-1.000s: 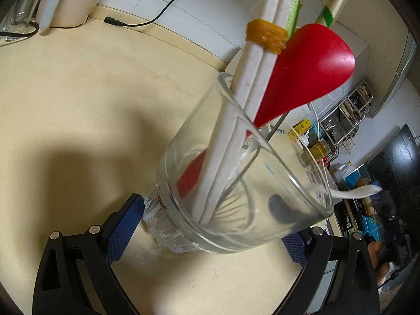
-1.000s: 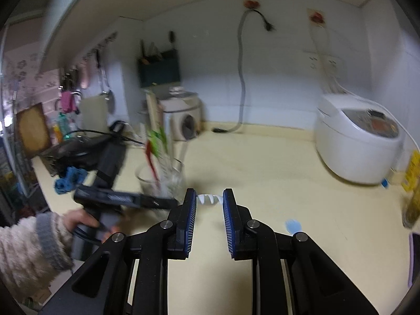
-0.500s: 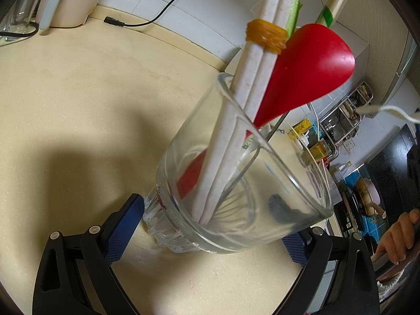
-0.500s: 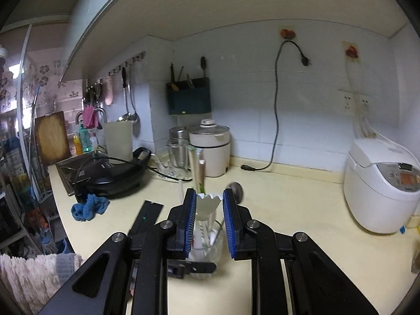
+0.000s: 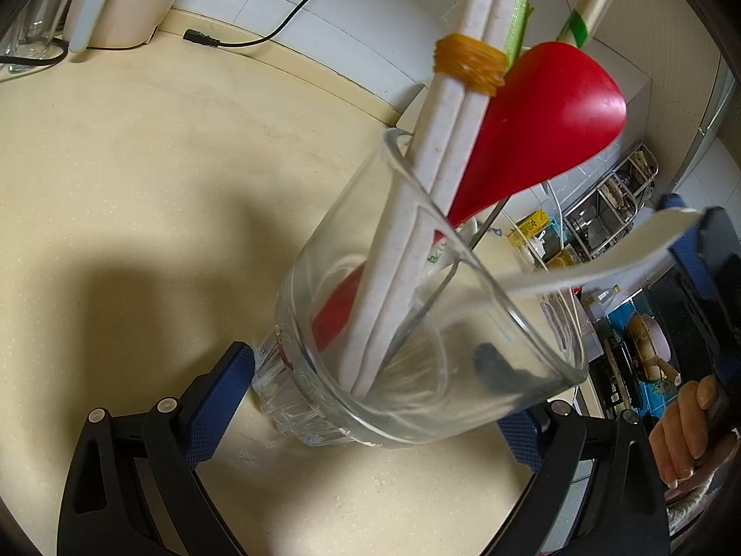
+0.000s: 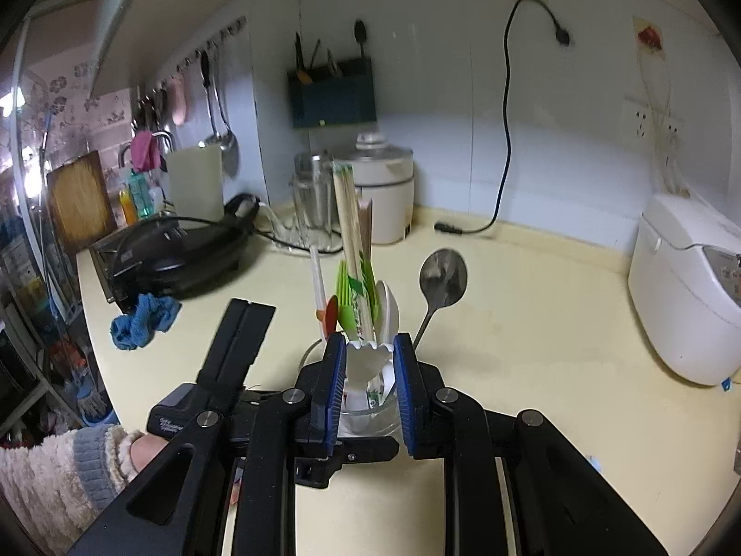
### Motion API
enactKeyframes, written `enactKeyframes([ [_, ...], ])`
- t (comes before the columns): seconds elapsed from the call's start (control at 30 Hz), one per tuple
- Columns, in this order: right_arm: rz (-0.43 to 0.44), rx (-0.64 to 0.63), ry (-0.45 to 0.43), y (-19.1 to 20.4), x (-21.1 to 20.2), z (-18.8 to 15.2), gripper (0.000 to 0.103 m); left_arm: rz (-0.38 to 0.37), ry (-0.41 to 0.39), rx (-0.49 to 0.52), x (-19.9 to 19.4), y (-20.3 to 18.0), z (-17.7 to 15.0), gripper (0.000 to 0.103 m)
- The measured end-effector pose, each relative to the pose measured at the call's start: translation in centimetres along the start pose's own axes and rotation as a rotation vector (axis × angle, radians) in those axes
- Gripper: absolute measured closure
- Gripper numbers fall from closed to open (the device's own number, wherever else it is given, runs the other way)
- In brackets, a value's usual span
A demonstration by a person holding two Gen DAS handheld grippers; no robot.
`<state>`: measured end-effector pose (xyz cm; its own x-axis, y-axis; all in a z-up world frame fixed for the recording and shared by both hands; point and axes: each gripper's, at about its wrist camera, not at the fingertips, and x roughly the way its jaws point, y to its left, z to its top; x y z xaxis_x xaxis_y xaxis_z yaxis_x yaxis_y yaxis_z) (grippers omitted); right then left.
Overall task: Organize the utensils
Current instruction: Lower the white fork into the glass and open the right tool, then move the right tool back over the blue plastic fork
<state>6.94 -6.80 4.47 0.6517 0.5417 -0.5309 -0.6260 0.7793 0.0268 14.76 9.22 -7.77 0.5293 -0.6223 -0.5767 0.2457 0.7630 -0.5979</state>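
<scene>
A clear glass (image 5: 417,324) stands on the cream counter (image 5: 139,162), and my left gripper (image 5: 370,394) is shut on its base. In it stand a red spoon (image 5: 546,129), white chopsticks (image 5: 444,162) tied with a yellow rubber band, and a thin metal handle. The right wrist view shows the same glass (image 6: 370,412) with a metal spoon (image 6: 442,278), green utensils (image 6: 345,296) and wrapped chopsticks (image 6: 352,231). My right gripper (image 6: 369,347) is shut on a white spoon (image 6: 368,359) by its scalloped handle end. That white spoon (image 5: 602,259) slants in from the right, its far end over the glass rim.
A white rice cooker (image 6: 685,287) stands at the right, a black griddle (image 6: 176,250) and a blue cloth (image 6: 143,319) at the left. A white pot (image 6: 384,190) and a loose power cord (image 5: 259,37) lie by the back wall. A person's hand (image 5: 690,431) holds the right gripper.
My right gripper has carried the white spoon from off to the side up to the glass, so the spoon now reaches over the rim. The left gripper and glass stayed put.
</scene>
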Motion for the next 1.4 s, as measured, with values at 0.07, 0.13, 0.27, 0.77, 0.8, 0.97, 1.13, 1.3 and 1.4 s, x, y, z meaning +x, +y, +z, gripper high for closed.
enactKeyframes([
  [0.07,0.004,0.008,0.018,0.1,0.9,0.1,0.082,0.000,0.000,0.000,0.0,0.0,0.0,0.006],
  [0.13,0.006,0.016,0.025,0.3,1.3,0.1,0.082,0.000,0.000,0.000,0.0,0.0,0.0,0.006],
  [0.27,0.015,0.016,0.006,0.7,1.1,0.2,0.082,0.000,0.000,0.000,0.0,0.0,0.0,0.006],
  [0.77,-0.154,0.118,-0.037,-4.6,-1.5,-3.8,0.082,0.000,0.000,0.000,0.0,0.0,0.0,0.006],
  [0.8,-0.170,0.129,-0.029,-5.0,-1.5,-4.4,0.082,0.000,0.000,0.000,0.0,0.0,0.0,0.006],
  [0.97,-0.294,0.164,0.039,-7.7,-1.7,-8.0,0.082,0.000,0.000,0.000,0.0,0.0,0.0,0.006],
  [1.13,-0.348,0.239,0.104,-10.7,-2.1,-11.9,0.082,0.000,0.000,0.000,0.0,0.0,0.0,0.006],
  [1.3,-0.391,0.304,0.123,-13.8,-3.6,-14.2,0.082,0.000,0.000,0.000,0.0,0.0,0.0,0.006],
  [1.4,-0.417,0.330,0.117,-15.2,-4.9,-15.2,0.082,0.000,0.000,0.000,0.0,0.0,0.0,0.006],
])
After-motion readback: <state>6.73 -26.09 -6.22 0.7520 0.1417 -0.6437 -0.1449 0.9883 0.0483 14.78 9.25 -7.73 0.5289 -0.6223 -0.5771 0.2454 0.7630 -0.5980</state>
